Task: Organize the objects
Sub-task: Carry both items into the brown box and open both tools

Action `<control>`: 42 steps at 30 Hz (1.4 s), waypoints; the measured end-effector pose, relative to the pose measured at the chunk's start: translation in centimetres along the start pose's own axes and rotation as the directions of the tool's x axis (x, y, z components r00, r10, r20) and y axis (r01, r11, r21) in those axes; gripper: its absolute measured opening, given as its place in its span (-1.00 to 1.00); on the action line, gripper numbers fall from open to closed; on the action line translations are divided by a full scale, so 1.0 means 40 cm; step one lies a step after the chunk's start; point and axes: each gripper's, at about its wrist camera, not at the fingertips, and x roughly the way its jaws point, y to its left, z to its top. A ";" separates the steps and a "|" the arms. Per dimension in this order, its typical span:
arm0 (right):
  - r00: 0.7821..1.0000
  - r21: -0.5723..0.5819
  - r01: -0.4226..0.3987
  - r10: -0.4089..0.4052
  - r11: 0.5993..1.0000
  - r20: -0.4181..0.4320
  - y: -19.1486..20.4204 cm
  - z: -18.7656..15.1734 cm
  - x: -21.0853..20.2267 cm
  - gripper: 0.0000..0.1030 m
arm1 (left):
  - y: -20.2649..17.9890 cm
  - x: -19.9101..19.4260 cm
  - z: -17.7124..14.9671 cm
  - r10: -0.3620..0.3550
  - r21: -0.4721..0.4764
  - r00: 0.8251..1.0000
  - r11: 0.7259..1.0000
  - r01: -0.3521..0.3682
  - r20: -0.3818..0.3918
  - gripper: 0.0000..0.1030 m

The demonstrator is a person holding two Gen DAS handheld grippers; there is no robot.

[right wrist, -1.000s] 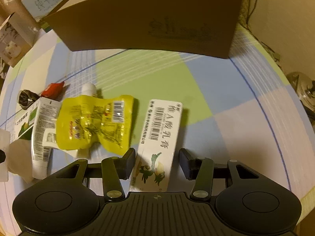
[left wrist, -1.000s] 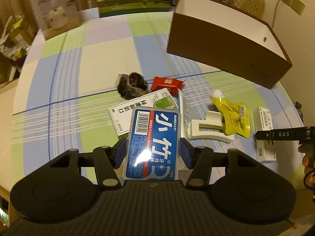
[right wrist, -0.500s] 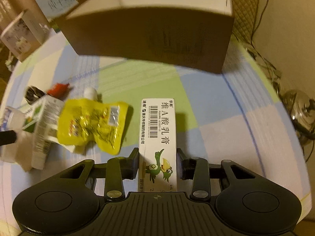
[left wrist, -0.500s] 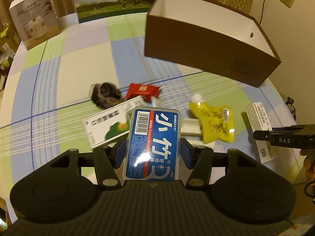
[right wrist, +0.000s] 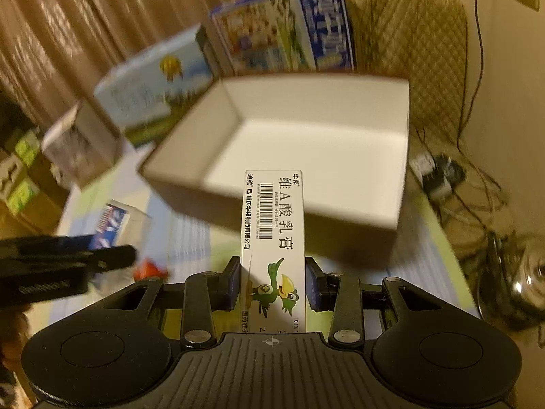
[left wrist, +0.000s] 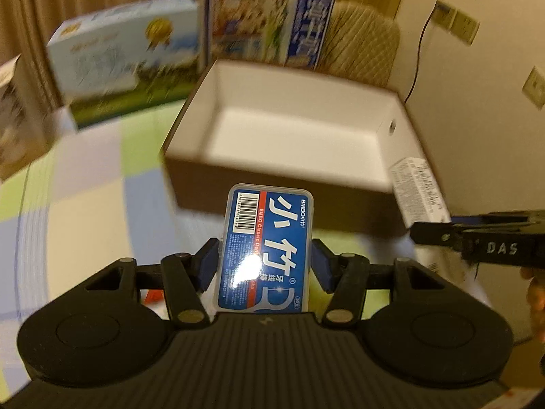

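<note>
Ointment carton [right wrist: 272, 248] – apparently clamped between right jaws – floss case [left wrist: 265, 252] between left.

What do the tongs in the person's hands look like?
Both are black plastic. The left tongs and the right tongs each have two jointed fingers with silver rivets, blue pads on the inside, a ribbed black body and two round discs at the sides. Seen from the side, the right one has white letters, DAS. No sleeves show.
</note>
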 end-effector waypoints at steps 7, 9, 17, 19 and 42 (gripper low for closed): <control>0.996 0.059 -0.011 0.006 0.998 0.084 -0.031 0.158 0.044 -0.32 | -0.044 0.091 0.169 -0.050 0.004 0.997 0.999 0.050 0.051 0.02; 0.996 0.087 0.001 -0.009 0.996 0.086 -0.049 0.189 0.068 -0.32 | -0.047 0.124 0.203 -0.057 0.002 0.998 0.998 0.057 0.040 0.02; 0.997 0.177 0.052 -0.062 0.983 0.050 -0.116 0.259 0.177 -0.32 | -0.046 0.264 0.277 -0.067 -0.027 0.997 0.997 0.067 -0.021 0.02; 0.997 0.196 0.061 -0.067 0.979 0.025 -0.131 0.268 0.214 -0.32 | -0.046 0.301 0.282 -0.062 -0.027 0.997 0.998 0.061 -0.044 0.02; 0.983 0.316 0.141 -0.094 0.938 -0.159 -0.223 0.226 0.392 -0.32 | -0.009 0.504 0.248 -0.048 -0.012 0.970 0.999 0.046 -0.239 0.38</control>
